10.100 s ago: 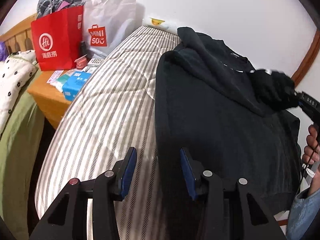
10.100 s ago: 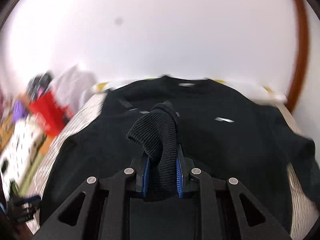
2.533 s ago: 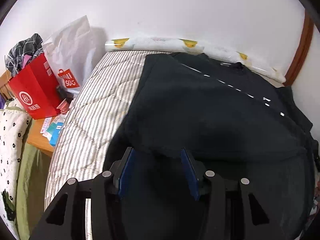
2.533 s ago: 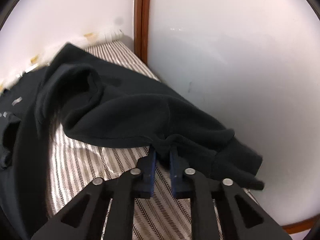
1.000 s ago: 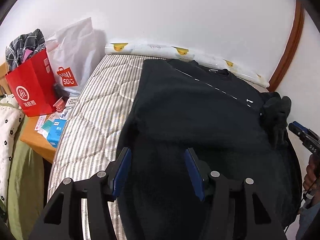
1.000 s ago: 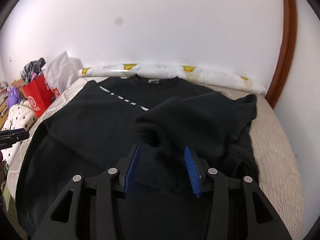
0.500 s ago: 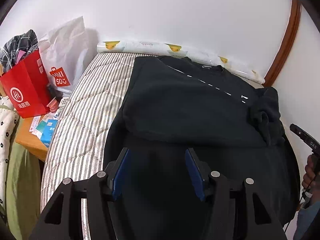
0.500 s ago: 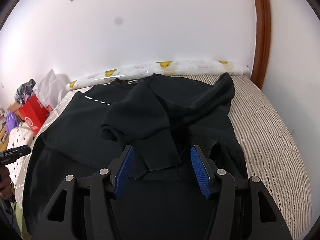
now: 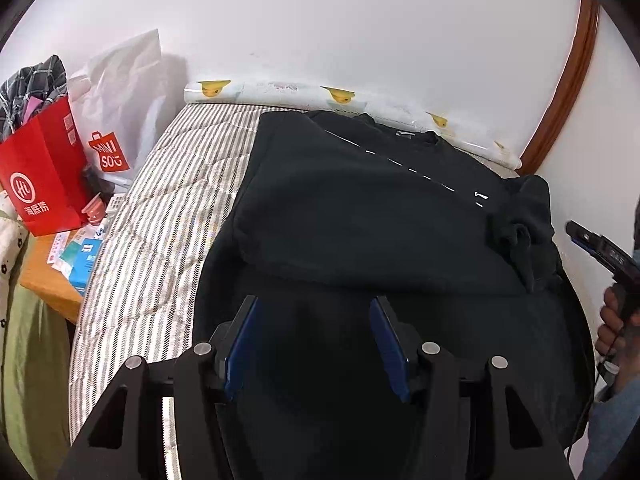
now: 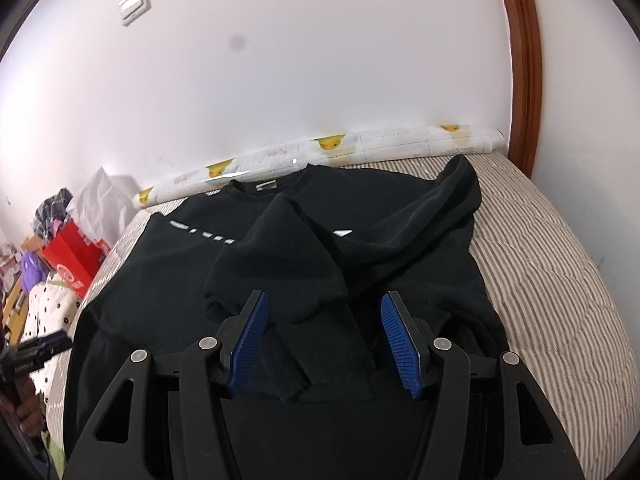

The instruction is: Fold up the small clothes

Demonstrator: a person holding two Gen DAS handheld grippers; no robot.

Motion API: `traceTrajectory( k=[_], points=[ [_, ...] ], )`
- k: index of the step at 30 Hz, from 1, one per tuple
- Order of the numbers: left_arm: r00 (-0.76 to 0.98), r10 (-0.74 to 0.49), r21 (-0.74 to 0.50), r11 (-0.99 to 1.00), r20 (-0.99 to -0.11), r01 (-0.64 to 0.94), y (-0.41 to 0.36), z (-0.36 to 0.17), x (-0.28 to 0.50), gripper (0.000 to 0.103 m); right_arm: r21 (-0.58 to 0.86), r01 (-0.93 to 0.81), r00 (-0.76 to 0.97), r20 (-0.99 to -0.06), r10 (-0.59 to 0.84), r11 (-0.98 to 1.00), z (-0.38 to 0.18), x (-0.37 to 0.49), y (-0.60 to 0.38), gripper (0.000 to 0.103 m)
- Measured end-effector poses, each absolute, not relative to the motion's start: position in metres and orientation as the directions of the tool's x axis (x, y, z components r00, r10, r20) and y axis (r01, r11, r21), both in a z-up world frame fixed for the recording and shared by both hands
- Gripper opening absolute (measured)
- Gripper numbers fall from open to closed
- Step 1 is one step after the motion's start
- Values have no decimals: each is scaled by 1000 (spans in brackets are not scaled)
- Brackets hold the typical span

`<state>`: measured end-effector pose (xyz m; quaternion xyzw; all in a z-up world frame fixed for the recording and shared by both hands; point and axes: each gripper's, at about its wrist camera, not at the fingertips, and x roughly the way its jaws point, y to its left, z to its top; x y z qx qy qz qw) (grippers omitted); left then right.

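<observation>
A black sweatshirt [image 9: 360,208] lies flat on the striped mattress [image 9: 160,220], collar toward the wall. In the right wrist view one sleeve [image 10: 280,272] is folded across the chest, and its ribbed cuff [image 10: 332,352] lies loose on the body. My right gripper [image 10: 325,300] hovers open over that cuff, pads well apart from it. My left gripper [image 9: 313,304] stands open above the sweatshirt's lower half with nothing between its fingers. The right gripper [image 9: 600,248] shows at the right edge of the left wrist view, held by a hand [image 9: 616,320].
A roll with yellow duck prints [image 10: 400,140] lies along the wall behind the collar. A red paper bag [image 9: 40,176] and a white shopping bag [image 9: 120,92] stand on a wooden nightstand [image 9: 44,276] left of the bed. A brown door frame [image 10: 524,60] rises at the right.
The right gripper's jaws have widened and drawn back from the sleeve, which now lies folded on the chest. The right view has rolled. The left gripper has stayed put.
</observation>
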<state>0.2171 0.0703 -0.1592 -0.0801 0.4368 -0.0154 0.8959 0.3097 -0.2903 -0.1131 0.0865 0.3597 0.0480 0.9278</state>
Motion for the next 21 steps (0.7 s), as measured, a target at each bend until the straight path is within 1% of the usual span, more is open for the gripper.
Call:
traceTrajectory(
  k=[2,3,5,6,7,8,9,10,11,13,16,19,21],
  points=[
    [620,-98,-157,987,-779,-42,72,-161,219,53,244,-28,724,-664,188,969,-120,323,-290,58],
    [620,-99,-159,986,-778,-42,73,-161,220,54,245,-30,715,-672,192,969,-124,329,-289,59],
    [619,-105,-169,984,-779,-46,77,-163,222,53,171,-9,693,-709,129,985,-137,342,-282,59],
    [618,-109,-175,983,-779,-48,78,-164,223,53,159,-15,685,-718,126,987,-144,346,-279,58],
    [618,-113,-182,982,-778,-49,81,-165,224,53,172,-26,674,-724,145,985,-149,349,-277,56],
    [618,-115,-185,982,-778,-50,82,-166,225,53,197,-41,665,-726,174,980,-153,351,-276,49],
    [617,-117,-186,981,-778,-49,83,-167,225,53,221,-56,653,-729,203,974,-156,354,-273,27],
    [616,-116,-186,981,-779,-50,84,-168,227,53,229,-74,649,-728,221,971,-155,355,-266,22],
    [614,-117,-187,981,-780,-51,86,-169,227,53,217,-88,661,-717,220,972,-152,355,-260,19],
    [613,-122,-196,979,-780,-54,89,-171,229,53,173,-137,685,-695,219,975,-138,353,-237,17],
    [615,-128,-208,976,-778,-60,94,-172,230,53,153,-243,695,-662,282,958,-112,352,-193,17],
    [616,-135,-225,972,-776,-70,98,-174,230,53,123,-323,689,-649,322,938,-95,357,-147,17],
    [615,-136,-227,971,-777,-72,99,-175,228,53,82,-348,689,-653,314,934,-96,363,-119,17]
  ],
)
